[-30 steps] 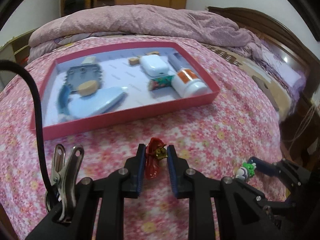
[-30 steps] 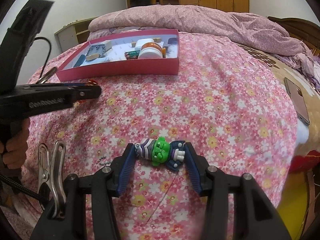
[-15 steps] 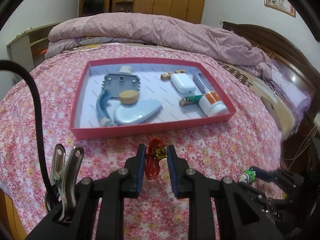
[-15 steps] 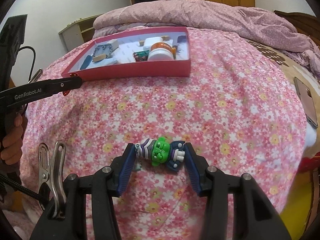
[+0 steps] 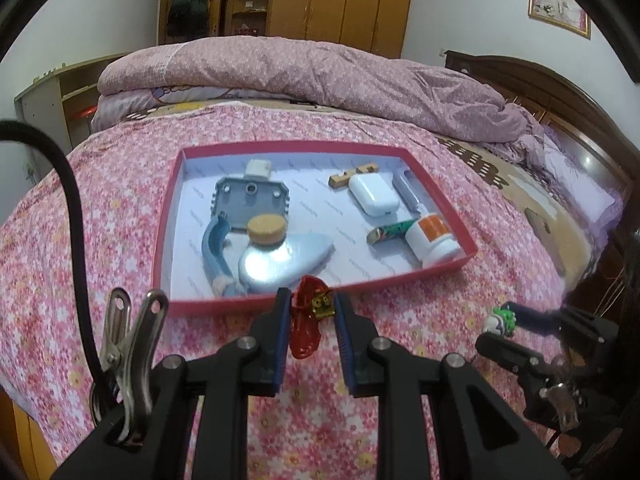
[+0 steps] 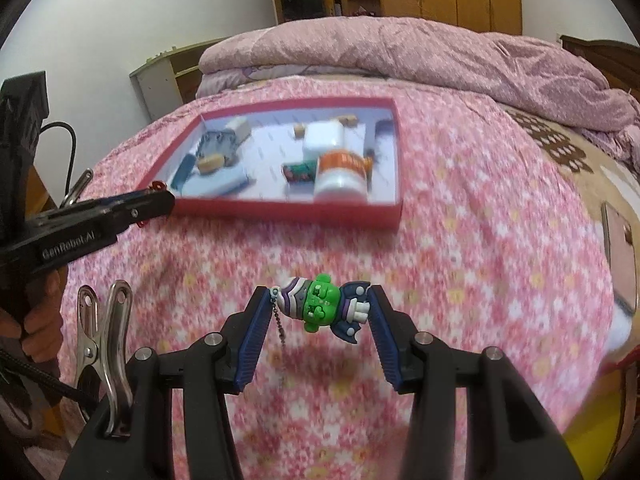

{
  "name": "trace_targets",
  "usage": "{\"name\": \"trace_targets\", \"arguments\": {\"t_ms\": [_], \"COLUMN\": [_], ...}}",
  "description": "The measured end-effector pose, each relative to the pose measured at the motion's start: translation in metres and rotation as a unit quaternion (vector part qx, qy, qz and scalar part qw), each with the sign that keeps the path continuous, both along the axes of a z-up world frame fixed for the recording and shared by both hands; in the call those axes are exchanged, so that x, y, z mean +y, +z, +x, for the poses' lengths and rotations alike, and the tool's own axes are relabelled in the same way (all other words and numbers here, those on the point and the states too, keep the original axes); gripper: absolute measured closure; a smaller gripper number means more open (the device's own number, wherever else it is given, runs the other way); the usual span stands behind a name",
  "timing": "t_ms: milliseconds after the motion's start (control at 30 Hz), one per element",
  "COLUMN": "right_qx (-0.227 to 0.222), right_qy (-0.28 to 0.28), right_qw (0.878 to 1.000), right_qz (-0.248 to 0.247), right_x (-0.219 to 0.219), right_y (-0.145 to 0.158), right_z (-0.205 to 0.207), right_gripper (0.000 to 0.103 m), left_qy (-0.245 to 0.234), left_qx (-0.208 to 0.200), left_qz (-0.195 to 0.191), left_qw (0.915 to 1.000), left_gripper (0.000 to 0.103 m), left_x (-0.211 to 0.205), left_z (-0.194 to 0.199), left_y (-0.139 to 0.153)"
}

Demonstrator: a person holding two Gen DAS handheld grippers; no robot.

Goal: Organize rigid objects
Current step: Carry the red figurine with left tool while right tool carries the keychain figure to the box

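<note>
Bed with pink floral sheet, shallow red tray of small items resting on it, rumpled mauve quilt heaped behind, phone-like slab near its right edge.

The right gripper is clamped on a small green-faced figure, held sideways between the blue pads, its bead chain dangling over the pink flowered bedspread. Further off on the bed sits a red tray holding a white bottle with an orange label, a white case and other small items, all somewhat blurred. At the left, the left gripper reaches toward the tray's near corner with something red in its tip.
</note>
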State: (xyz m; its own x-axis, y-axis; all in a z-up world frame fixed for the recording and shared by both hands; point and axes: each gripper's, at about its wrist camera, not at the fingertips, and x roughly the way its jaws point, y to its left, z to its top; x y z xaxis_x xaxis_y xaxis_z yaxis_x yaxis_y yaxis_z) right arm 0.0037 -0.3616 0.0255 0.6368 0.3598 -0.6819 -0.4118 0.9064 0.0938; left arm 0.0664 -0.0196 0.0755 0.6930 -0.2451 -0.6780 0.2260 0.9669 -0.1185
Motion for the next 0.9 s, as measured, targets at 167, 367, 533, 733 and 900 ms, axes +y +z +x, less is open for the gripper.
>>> {"name": "trace_targets", "arguments": {"t_ms": [167,367,533,733,900], "right_qx": [-0.014,-0.025,-0.027,-0.031,-0.034], "right_qy": [0.004,0.006,-0.001,-0.008,-0.009], "right_qw": [1.0,1.0,1.0,0.999,0.999], "right_qz": [0.002,0.002,0.008,0.015,0.006], "right_x": [0.008,0.015,0.018,0.022,0.029], "right_y": [0.013,0.023,0.029,0.035,0.034], "right_z": [0.014,0.03,0.048,0.067,0.085], "right_gripper": [0.053,0.053,0.053,0.053,0.053], "left_qy": [-0.002,0.003,0.008,0.007,0.006], "left_qx": [0.002,0.005,0.004,0.003,0.007], "left_qz": [-0.007,-0.013,-0.01,0.008,0.01], "left_qw": [1.0,0.9999,0.9999,0.9999,0.9999], "left_gripper": [0.081,0.081,0.081,0.081,0.081], "left_x": [0.002,0.002,0.001,-0.002,-0.005], "left_z": [0.015,0.032,0.046,0.063,0.077], "left_y": [0.006,0.009,0.011,0.008,0.003]}}
